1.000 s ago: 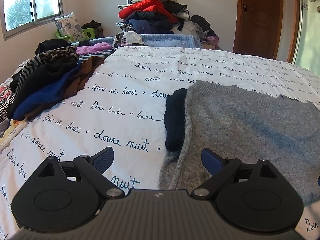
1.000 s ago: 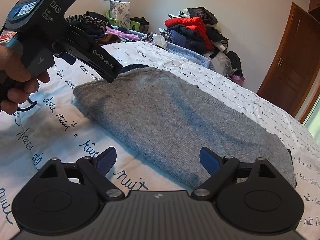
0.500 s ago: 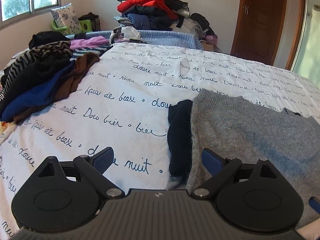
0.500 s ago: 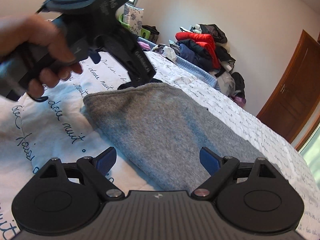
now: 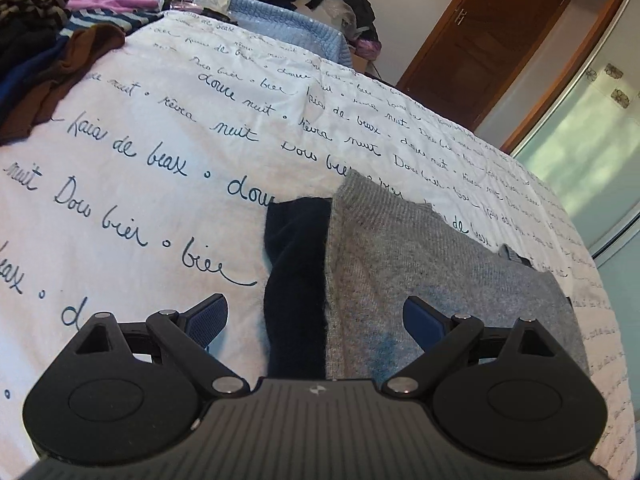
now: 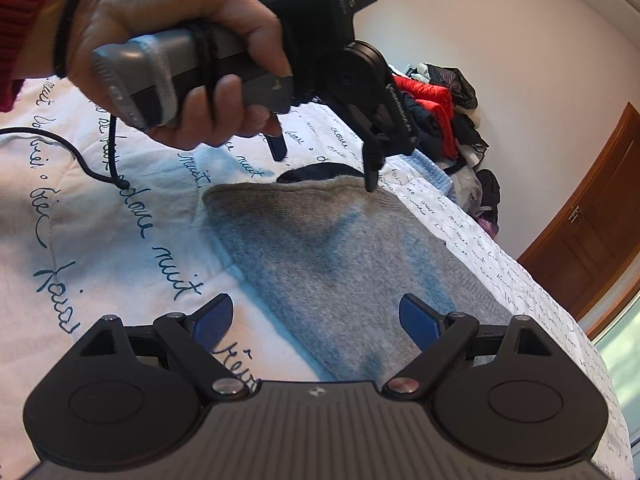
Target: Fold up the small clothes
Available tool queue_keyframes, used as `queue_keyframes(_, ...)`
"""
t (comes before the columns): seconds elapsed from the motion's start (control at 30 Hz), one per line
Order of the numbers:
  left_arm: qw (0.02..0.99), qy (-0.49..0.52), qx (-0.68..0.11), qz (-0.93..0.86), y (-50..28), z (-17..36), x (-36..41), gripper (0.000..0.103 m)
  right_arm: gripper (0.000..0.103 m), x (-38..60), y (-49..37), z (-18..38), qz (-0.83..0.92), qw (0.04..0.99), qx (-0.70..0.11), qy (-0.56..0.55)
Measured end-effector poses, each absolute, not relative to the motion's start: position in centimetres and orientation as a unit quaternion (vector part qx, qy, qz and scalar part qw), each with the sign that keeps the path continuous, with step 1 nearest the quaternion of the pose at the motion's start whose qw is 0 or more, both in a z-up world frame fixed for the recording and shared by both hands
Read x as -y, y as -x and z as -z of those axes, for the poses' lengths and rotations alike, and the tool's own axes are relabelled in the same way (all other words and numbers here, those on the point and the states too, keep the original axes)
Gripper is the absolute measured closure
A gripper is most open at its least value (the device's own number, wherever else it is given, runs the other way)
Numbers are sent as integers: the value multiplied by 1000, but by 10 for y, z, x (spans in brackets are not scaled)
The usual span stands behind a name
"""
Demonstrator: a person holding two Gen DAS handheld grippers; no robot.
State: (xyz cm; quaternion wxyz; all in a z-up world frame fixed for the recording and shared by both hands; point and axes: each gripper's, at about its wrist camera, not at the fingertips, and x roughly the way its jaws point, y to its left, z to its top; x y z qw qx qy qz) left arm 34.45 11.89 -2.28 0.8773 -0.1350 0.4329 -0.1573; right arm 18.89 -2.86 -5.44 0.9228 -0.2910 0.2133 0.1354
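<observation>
A grey knit sweater lies folded on the white bedspread, with a dark navy part sticking out along its left edge. My left gripper is open, straddling that edge just above the navy part. In the right wrist view the left gripper hangs open over the sweater's far edge, one fingertip touching the grey knit. My right gripper is open and empty over the sweater's near edge.
The white bedspread with handwritten script covers the bed. A heap of dark, brown and striped clothes lies at the far left. Another pile with a red jacket sits past the bed's end. A wooden door stands at the right.
My left gripper has moved forward and down over the sweater's navy edge and tilted. My right gripper has tipped down closer to the sweater's near edge. Both stay open.
</observation>
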Motion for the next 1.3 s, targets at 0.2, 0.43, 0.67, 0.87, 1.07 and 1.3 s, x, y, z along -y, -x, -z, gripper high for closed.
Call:
queue_keyframes(0.2,849,188,-451,201,-363,36,-127,10,13,10,-199,66,-120,918,-189,327)
queue_keyframes(0.43,833,214,-452,237,-382,43,-122,13,32,-10,-211,75,-113,909,-156,369)
queue_keyframes(0.67,826,243,-449,239,-402,51,-120,18,57,-22,-223,82,-127,899,-153,390)
queue_keyframes(0.87,829,241,-444,239,-414,54,-114,26,62,-24,-233,82,-138,901,-155,381)
queue_keyframes(1.07,827,251,-444,238,-415,59,-113,63,65,-24,-236,90,-127,904,-144,383)
queue_keyframes(1.3,837,249,-440,211,-410,62,-115,87,88,-20,-232,91,-153,900,-157,376)
